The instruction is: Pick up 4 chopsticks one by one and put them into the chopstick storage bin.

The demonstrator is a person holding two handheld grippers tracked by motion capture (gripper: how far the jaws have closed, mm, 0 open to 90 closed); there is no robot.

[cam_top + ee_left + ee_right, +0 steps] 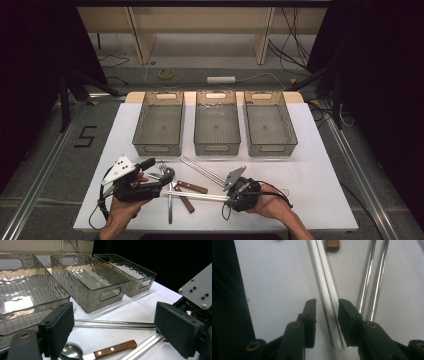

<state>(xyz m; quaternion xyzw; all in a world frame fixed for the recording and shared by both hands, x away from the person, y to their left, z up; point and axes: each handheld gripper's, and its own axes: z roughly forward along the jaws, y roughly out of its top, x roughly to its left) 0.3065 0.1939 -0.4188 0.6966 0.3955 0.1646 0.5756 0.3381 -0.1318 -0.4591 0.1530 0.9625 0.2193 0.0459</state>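
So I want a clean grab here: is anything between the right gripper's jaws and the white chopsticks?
Nothing visible. The right gripper has its open jaws on either side of the white chopsticks, with bare table around them. The metal chopsticks lie outside the jaws, beside one of them.

Lighting's pretty even from overhead, the white table (320,165) is bright while the surroundings go black. Glare ripples on the clear bins (95,280). Right gripper view is soft, the near jaws blurry, shadows faint.
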